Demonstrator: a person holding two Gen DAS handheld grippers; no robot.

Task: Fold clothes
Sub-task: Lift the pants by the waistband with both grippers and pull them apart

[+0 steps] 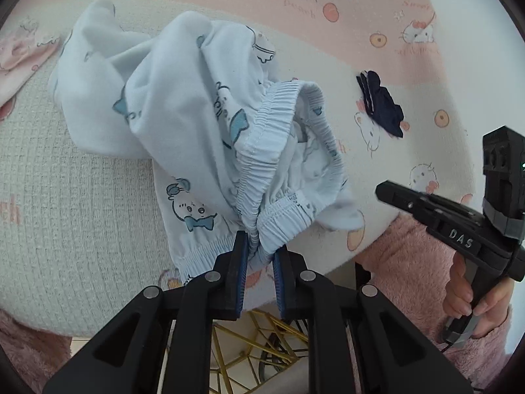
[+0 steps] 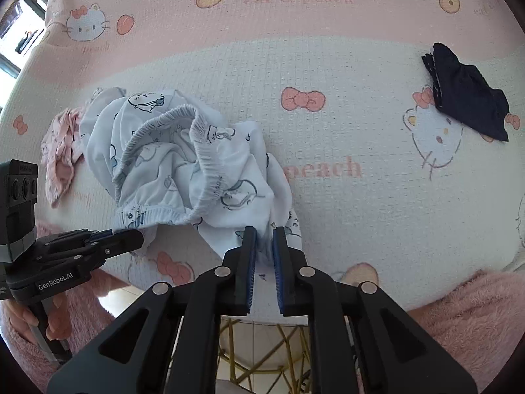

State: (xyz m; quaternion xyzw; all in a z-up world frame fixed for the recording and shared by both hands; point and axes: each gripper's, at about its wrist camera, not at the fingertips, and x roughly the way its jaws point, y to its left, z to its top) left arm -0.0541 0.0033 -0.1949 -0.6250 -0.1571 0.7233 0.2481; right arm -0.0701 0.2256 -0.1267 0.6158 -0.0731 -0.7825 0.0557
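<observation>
1. Light blue pants (image 1: 203, 124), printed with small cartoon animals, lie crumpled on the desk (image 1: 82, 197), near its front edge. The elastic waistband (image 1: 272, 151) gapes open and stands up from the heap.
2. My left tool (image 1: 259, 249) is clenched on the waistband at its near end; gathered elastic bunches between the two blue pads.
3. My right tool (image 2: 264, 239) pinches a fold of the same pants at the near right side of the heap; white-blue cloth fills the narrow gap between its pads.
4. From the left wrist view, my right tool (image 1: 390, 193) shows at the right, to the right of the pants, with my right hand (image 1: 472, 298) on its handle. Whether it touches the cloth cannot be told from there.
5. The desk cover is pink and cream with cat faces, bows and peaches.
6. A dark navy garment (image 2: 466, 95), folded small, lies well apart from the pants, to the far right.
7. A pink garment (image 2: 62, 151) lies crumpled just beside the pants on the left, touching them.
</observation>
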